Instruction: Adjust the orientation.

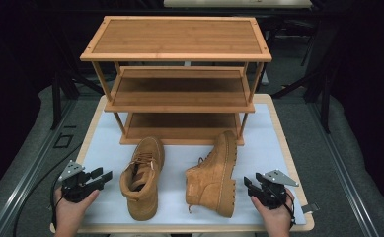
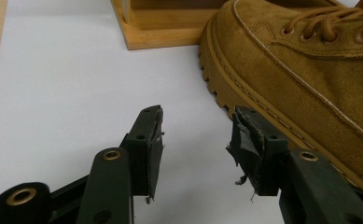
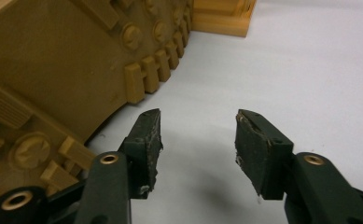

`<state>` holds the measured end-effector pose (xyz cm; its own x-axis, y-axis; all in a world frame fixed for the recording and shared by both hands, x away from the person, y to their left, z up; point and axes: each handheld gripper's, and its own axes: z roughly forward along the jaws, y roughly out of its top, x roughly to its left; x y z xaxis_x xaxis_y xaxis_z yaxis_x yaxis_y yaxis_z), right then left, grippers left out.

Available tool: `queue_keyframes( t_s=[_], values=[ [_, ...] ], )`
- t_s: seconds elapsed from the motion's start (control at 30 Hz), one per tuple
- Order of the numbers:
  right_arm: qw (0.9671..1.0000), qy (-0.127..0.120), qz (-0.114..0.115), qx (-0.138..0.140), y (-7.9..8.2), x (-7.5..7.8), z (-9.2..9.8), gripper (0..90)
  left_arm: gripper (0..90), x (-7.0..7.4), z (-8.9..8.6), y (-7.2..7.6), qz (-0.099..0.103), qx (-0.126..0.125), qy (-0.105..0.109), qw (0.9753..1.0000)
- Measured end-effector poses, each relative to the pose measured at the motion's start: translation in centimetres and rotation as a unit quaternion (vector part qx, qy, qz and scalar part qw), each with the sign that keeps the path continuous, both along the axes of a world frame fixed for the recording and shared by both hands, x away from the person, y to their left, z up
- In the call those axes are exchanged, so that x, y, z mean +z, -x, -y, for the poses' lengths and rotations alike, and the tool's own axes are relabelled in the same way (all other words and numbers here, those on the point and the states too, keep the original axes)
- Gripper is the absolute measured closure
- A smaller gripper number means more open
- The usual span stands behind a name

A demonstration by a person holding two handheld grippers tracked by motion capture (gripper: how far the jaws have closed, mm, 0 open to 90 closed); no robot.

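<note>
While both grippers are held low at the near edge of the table, nothing is gripped by either. The left gripper (image 1: 100,177) is seen at the near left in the high view, its jaws parted wide over the white mat (image 1: 100,143); in the left gripper view (image 2: 195,140) the mat lies bare between the jaws, and the left boot (image 2: 310,79) is just beside the right-hand jaw. This boot (image 1: 141,177) stands upright on its sole, toe toward the rack (image 1: 179,89). The right gripper (image 1: 248,184) is seen at the near right, jaws likewise wide and empty. The right boot (image 1: 214,174) lies tipped on its side, its sole turned toward that gripper; in the right gripper view (image 3: 198,140) the lugged sole (image 3: 67,74) is near the left-hand jaw, apart from it. The two boots are set side by side in front of the three-shelf rack, whose shelves are bare.
</note>
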<state>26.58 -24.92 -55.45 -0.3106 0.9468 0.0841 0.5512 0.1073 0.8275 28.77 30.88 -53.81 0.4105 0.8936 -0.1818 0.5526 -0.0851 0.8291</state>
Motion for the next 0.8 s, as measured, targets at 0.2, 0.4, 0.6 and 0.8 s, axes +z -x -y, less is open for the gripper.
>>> queue_keyframes(
  t_s=[0.2,0.4,0.6,0.8],
  values=[
    [0.9999,-0.012,0.003,0.003,0.2,-0.2,-0.1,55.3,55.6,0.0,0.0,-0.4,-0.013,0.0,0.012,0.9998],
    [0.9998,0.009,-0.001,0.015,0.3,0.1,-0.5,56.7,52.8,0.6,0.7,-0.5,-0.007,-0.002,0.004,1.0],
    [0.9997,-0.001,0.009,0.023,0.7,0.1,-0.7,57.1,64.7,1.7,1.7,0.2,0.002,-0.033,-0.005,0.9994],
    [0.9994,0.001,0.027,0.02,1.0,0.5,-0.9,59.2,55.6,2.5,2.0,0.9,0.006,-0.012,0.004,0.9999]
  ],
)
